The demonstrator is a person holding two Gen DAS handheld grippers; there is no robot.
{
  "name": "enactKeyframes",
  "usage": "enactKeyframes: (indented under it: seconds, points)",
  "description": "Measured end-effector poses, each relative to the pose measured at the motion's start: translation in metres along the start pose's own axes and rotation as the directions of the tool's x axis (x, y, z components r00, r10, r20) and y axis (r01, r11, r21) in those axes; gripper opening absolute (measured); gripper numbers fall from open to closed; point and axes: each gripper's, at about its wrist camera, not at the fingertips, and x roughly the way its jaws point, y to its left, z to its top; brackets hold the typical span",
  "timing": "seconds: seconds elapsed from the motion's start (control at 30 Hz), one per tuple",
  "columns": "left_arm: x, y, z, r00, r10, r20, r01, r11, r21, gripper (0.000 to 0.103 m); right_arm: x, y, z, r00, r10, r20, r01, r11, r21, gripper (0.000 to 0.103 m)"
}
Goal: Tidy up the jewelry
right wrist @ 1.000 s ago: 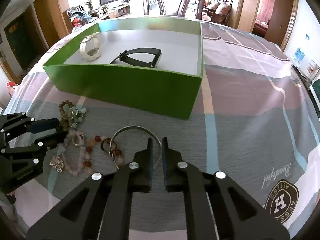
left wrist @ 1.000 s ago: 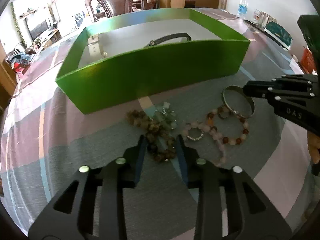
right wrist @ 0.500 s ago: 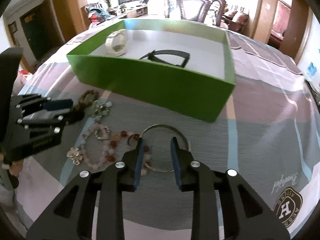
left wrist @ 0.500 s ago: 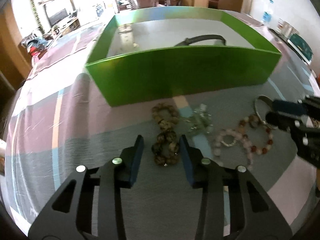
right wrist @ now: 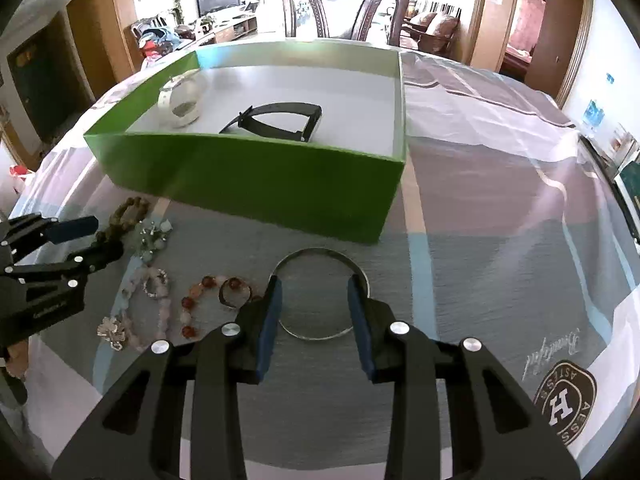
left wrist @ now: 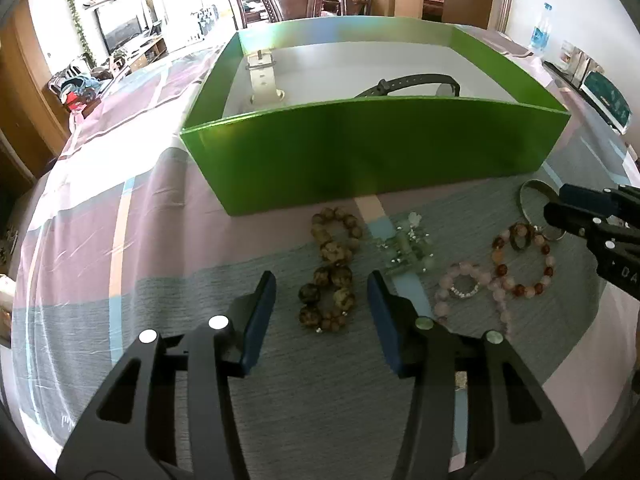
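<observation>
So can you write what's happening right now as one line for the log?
left gripper: jaws opening around brown bracelet | right gripper: jaws opening over silver bangle | green box: two watches

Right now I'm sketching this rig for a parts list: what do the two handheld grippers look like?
Both look alike. The left gripper and right gripper have matte black plastic bodies with triangular cut-outs and round silver screw heads. Their fingers are flat black paddles faced with dark blue pads. Seen side-on from the left camera, the right gripper bears white lettering, only partly legible. No cables or sleeves show.
</observation>
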Motion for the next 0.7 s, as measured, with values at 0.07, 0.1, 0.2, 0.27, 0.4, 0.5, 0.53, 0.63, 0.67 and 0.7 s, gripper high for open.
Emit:
enactKeyframes:
  seconds: [0.07, 0.1, 0.2, 0.27, 0.4, 0.5, 0.53, 0.63, 0.67, 0.7]
  points:
    - [0.0, -0.002, 0.0, 1.0, -0.001, 0.003, 0.001, 1.0, 0.006, 0.047, -0.001, 0.008, -0.002, 1.0, 0.023, -0.008, -0.023, 0.999, -0.039, 0.034]
    - [0.0, -0.003, 0.0, 1.0, -0.001, 0.004, 0.001, 1.0, 0.01, 0.046, -0.001, 0.012, -0.002, 1.0, 0.026, -0.01, -0.027, 0.998, -0.057, 0.034]
    - [0.001, -0.006, -0.001, 1.0, 0.0, 0.002, 0.0, 1.0, 0.018, 0.041, 0.002, 0.024, -0.006, 0.999, 0.029, -0.025, -0.032, 0.994, -0.107, 0.034]
    - [0.001, -0.007, -0.001, 1.0, 0.0, 0.001, 0.0, 1.0, 0.02, 0.041, 0.003, 0.028, -0.008, 0.998, 0.047, -0.046, -0.052, 0.991, -0.125, 0.034]
    - [0.001, -0.008, -0.001, 1.0, -0.004, 0.002, 0.004, 1.0, 0.025, 0.041, 0.003, 0.035, -0.01, 0.995, 0.068, -0.069, -0.078, 0.985, -0.151, 0.033]
    - [0.001, -0.008, -0.002, 1.0, -0.004, 0.003, 0.004, 1.0, 0.027, 0.042, 0.005, 0.039, -0.014, 0.994, 0.062, -0.094, -0.078, 0.981, -0.176, 0.033]
    - [0.001, -0.008, -0.002, 1.0, -0.004, 0.003, 0.004, 1.0, 0.026, 0.042, 0.006, 0.039, -0.014, 0.993, 0.064, -0.101, -0.082, 0.981, -0.175, 0.033]
    - [0.001, -0.008, -0.002, 1.0, -0.004, 0.003, 0.004, 1.0, 0.026, 0.042, 0.008, 0.036, -0.013, 0.989, 0.091, -0.114, -0.109, 0.981, -0.163, 0.033]
    - [0.001, -0.008, -0.002, 1.0, -0.005, 0.003, 0.005, 1.0, 0.026, 0.043, 0.008, 0.035, -0.013, 0.988, 0.101, -0.116, -0.119, 0.98, -0.156, 0.033]
    - [0.001, -0.008, -0.002, 1.0, -0.005, 0.002, 0.005, 1.0, 0.026, 0.043, 0.008, 0.034, -0.012, 0.986, 0.115, -0.118, -0.132, 0.98, -0.15, 0.033]
